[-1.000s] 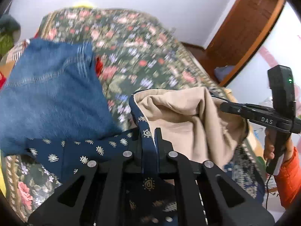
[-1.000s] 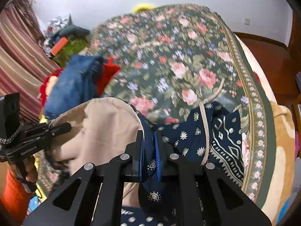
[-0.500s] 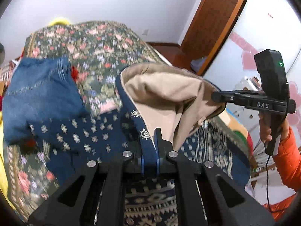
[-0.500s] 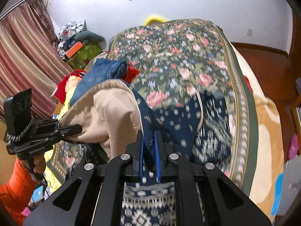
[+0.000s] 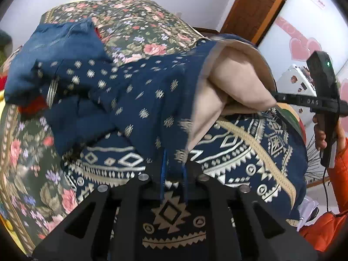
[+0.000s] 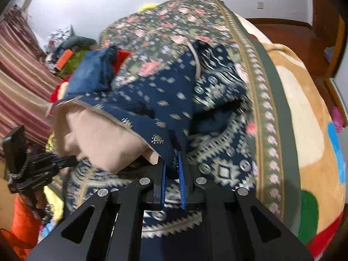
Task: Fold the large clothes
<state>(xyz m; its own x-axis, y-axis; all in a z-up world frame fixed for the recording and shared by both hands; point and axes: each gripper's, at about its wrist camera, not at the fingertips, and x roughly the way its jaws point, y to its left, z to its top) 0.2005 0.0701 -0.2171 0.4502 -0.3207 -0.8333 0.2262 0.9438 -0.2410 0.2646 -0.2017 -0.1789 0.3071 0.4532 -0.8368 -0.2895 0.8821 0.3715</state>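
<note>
Here is the navy patterned garment, spread over the floral bedspread and filling the middle of both views; its beige lining bulges out as a rounded fold — right of centre in the left wrist view, left of centre in the right wrist view. The left gripper sits at the bottom centre of its frame with a fold of the navy cloth between its blue-edged fingers; the jaws have just been opening a little, a narrow gap shows, and the fabric hangs there between them, though whether the pads press it I cannot tell. The right gripper, bottom centre of its own view, has its fingers pinched close on a navy edge of the same garment; the cloth runs up and away from the tips toward the beige fold. In the left wrist view the right gripper appears again at the right edge, held in a hand with an orange sleeve below it. Folded blue jeans lie at the upper left on the bedspread, touching the garment's far edge — a bit of red cloth peeks out beside them; striped curtains hang at the left edge of the right wrist view.
</note>
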